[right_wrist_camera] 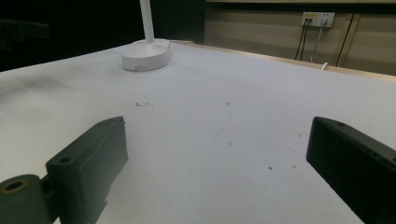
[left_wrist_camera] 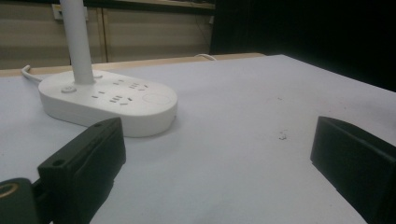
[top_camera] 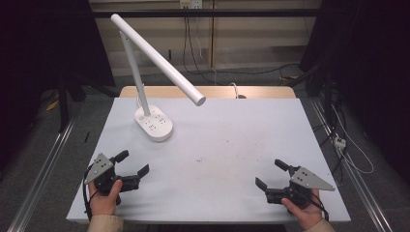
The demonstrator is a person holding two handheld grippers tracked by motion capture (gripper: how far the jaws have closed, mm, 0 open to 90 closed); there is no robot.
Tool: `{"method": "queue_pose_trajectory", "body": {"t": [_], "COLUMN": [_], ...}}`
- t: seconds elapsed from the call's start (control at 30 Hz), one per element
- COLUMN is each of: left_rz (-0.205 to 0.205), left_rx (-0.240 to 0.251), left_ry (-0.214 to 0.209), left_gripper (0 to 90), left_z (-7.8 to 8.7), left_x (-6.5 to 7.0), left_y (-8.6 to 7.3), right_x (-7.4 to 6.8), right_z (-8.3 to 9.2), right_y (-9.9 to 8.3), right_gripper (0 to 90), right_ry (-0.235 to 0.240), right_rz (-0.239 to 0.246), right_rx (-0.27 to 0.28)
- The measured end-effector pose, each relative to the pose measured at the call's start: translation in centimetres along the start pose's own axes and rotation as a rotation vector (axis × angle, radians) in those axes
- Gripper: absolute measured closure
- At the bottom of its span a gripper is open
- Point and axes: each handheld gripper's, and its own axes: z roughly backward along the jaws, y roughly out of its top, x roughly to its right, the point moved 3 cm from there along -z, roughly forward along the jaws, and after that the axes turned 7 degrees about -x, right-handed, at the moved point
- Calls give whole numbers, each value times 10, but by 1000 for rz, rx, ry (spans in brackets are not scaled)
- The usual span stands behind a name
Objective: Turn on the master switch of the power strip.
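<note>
Lamp (top_camera: 153, 124) at 11 o'clock on table (top_camera: 232, 159). Left gripper (top_camera: 131, 164), right gripper (top_camera: 270, 175): fingers wide apart, empty. Likely approach: level, slow.

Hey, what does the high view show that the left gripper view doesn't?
High view alone: the lamp's long slanted head, both hands, each holding a tool, the left tool and right tool open near the table's near edge, plus the floor and cables around the table.

Left gripper view alone: a close look at the sockets and round button on the lamp base, and small dark specks on the table surface.

Both share: the lamp base, its upright post, the white table, the wooden strip at its far edge.
</note>
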Motion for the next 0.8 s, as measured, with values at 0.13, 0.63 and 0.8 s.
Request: {"method": "queue_pose_trajectory", "body": {"t": [0.13,0.63,0.8], "left_rz": [3,20,32], "left_rx": [-5,-30,-32], "left_ry": [3,2,3], "left_gripper": [29,29,29], "left_z": [-3,-23,-28], "left_x": [0,-4,-8], "left_y": [1,14,16], "right_x": [0,3,3], "right_z": [1,2,2], "right_y": [0,0,0], "right_gripper": [49,50,51], "right_ry": [0,-2,-3], "right_rz": [-2,-7,-8], "right_rx": [2,9,9]}}
